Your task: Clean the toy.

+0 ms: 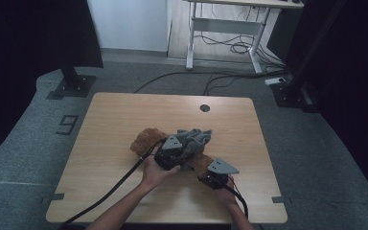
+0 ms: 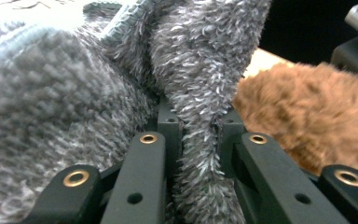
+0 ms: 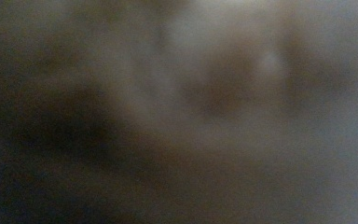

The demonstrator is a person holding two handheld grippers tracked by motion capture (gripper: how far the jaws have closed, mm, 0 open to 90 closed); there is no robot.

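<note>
The left gripper (image 2: pixel 200 154) grips a grey fuzzy sock (image 2: pixel 205 70); the right gripper's (image 1: pixel 210 173) jaws (blurred) press the brown sock (image 1: pixel 146 139) at four o'clock, grip unclear.

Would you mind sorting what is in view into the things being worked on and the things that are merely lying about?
In hand:
- grey fuzzy cloth, clamped in the left gripper
- brown fuzzy cloth, beside the right gripper

Lying about:
- cables on the floor
- desk frame behind the table
</note>
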